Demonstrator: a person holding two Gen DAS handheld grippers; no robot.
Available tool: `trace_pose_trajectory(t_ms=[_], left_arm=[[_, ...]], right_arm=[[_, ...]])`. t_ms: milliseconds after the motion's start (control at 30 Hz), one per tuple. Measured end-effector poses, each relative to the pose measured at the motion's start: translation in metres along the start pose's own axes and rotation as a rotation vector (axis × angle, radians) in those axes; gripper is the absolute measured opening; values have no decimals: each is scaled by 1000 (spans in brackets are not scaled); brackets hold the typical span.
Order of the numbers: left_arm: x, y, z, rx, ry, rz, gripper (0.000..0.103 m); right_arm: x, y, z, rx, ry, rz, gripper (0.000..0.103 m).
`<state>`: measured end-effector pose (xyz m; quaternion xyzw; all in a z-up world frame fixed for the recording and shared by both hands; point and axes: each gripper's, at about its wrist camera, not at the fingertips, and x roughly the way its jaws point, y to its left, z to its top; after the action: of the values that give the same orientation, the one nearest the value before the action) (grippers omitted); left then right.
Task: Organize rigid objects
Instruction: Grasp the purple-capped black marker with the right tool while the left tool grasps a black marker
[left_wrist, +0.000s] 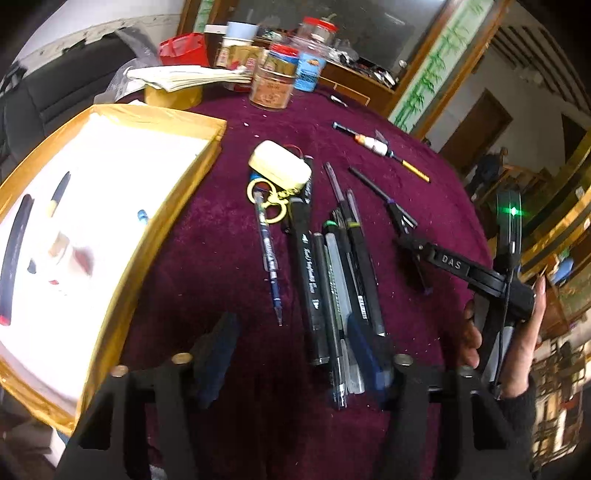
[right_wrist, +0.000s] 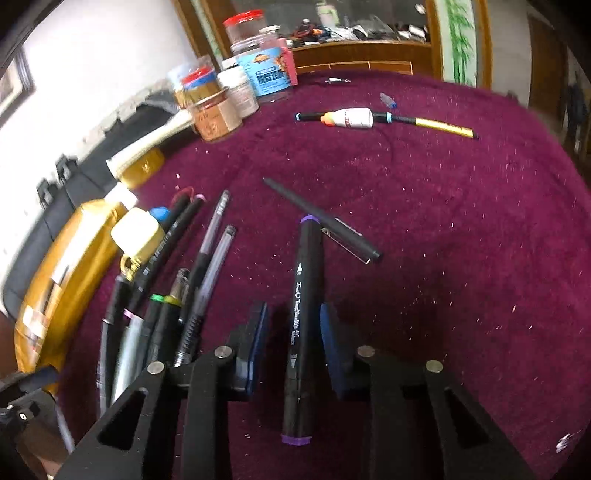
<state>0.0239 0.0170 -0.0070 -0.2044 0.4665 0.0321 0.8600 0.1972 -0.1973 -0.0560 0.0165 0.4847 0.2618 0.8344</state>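
Note:
A pile of black markers and pens (left_wrist: 332, 280) lies on the maroon tablecloth (left_wrist: 221, 258), with a blue pen (left_wrist: 269, 254) and a cream case with a yellow keyring (left_wrist: 279, 168) beside it. My left gripper (left_wrist: 295, 362) is open just above the near end of the pile, its right pad over the pens. My right gripper (right_wrist: 293, 347) is open around a black marker with purple ends (right_wrist: 303, 325), which lies between its pads on the cloth. The right gripper also shows in the left wrist view (left_wrist: 410, 236). A thin black pen (right_wrist: 325, 221) lies just beyond the marker.
A gold-rimmed white box (left_wrist: 122, 236) holding several pens sits at the left. Jars and tins (left_wrist: 280, 74) and a stack of papers (left_wrist: 184, 77) stand at the table's far side. A white-and-orange tube with a gold-tipped pen (right_wrist: 384, 120) lies farther off.

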Motion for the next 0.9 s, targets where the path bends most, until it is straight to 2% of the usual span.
trace_pose_trajectory(t_ms=[33, 67, 200, 267, 400, 567, 667, 800, 900], left_arm=[[6, -3, 2, 10, 11, 3, 52], [9, -3, 3, 11, 17, 3, 47], [22, 3, 17, -18, 40, -9, 45], [30, 5, 23, -25, 63, -10, 31], [46, 5, 26, -35, 109, -36, 31], [54, 5, 28, -43, 110, -85, 31], [57, 4, 29, -22, 113, -85, 18], [48, 0, 24, -8, 86, -50, 17], [58, -4, 24, 4, 124, -41, 20]], right_arm=[[2, 2, -1, -7, 7, -5, 15], [5, 4, -2, -18, 18, -5, 15], [3, 9, -4, -46, 7, -32, 15], [3, 10, -5, -50, 5, -34, 15], [2, 10, -6, -48, 4, -33, 15], [3, 11, -5, -50, 2, -36, 15], [2, 12, -6, -60, -2, -44, 15], [2, 15, -7, -77, -6, -60, 15], [4, 20, -8, -105, -8, -87, 15]])
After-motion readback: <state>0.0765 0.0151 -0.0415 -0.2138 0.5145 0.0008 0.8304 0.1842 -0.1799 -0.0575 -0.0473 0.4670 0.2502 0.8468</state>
